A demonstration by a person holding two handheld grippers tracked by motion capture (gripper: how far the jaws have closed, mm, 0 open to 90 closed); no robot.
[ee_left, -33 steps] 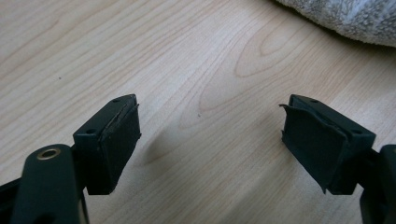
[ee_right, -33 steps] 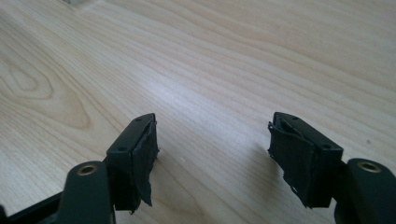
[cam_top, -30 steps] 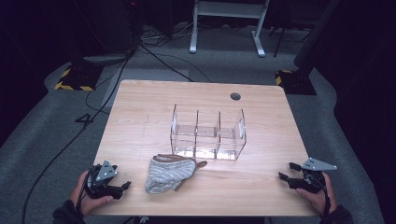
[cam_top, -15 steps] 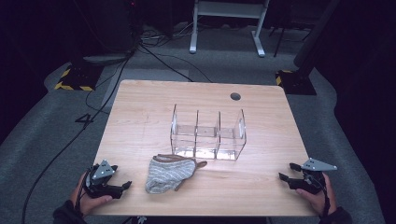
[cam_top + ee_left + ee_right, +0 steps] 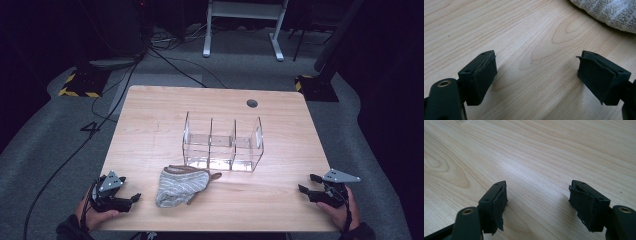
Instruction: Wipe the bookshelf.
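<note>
Near the left claw (image 5: 131,199) lies a crumpled grey striped cloth (image 5: 181,186).

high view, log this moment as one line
left gripper: open, near table edge, beside sock | right gripper: open, near right edge, empty | striped sock: flat on table, ungrasped | clear organizer: empty

The towel (image 5: 609,13) is cut off by the left gripper view's top edge.

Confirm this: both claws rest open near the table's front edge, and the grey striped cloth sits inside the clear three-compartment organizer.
Not quite. The grey striped cloth lies on the wooden table in front of the clear three-compartment organizer, not inside it, as the high view shows. Left claw and right claw are indeed open.
</note>
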